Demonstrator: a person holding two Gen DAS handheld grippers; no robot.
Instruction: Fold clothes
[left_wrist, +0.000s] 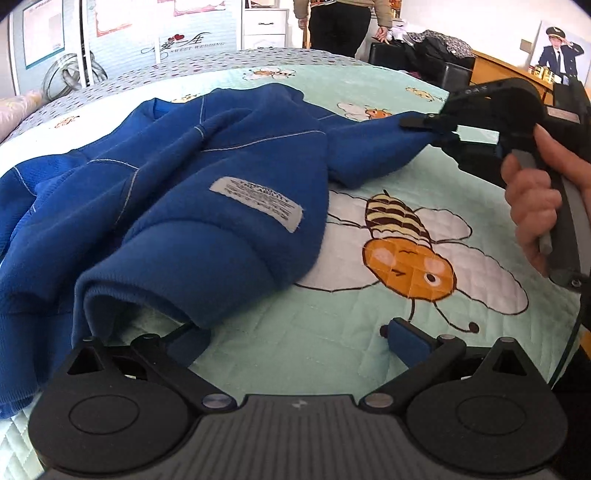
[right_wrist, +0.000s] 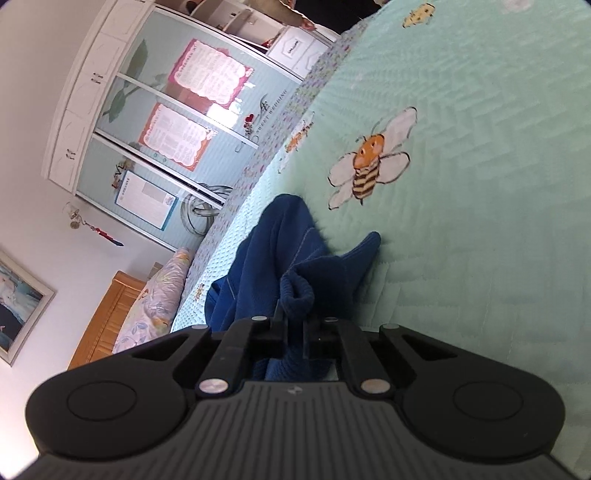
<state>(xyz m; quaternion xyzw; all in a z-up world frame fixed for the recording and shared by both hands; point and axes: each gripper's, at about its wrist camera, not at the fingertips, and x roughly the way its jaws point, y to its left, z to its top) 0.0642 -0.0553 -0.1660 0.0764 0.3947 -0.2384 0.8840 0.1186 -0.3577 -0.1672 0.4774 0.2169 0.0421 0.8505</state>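
Left gripper stood open low over the quilt, one finger at the near hem of the blue sweatshirt, nothing pinched between its pads. Sweatshirt lay crumpled, inside out, white label up, on the left of the bee-print bed. Right gripper, in a hand, was clamped tight on a ribbed sleeve cuff, drawing it off to the right. Beyond the bed: a wardrobe, and a person standing.

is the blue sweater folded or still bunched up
Bunched up. The blue sweater lies crumpled on the bed cover, label showing, one sleeve pulled sideways by the right gripper.
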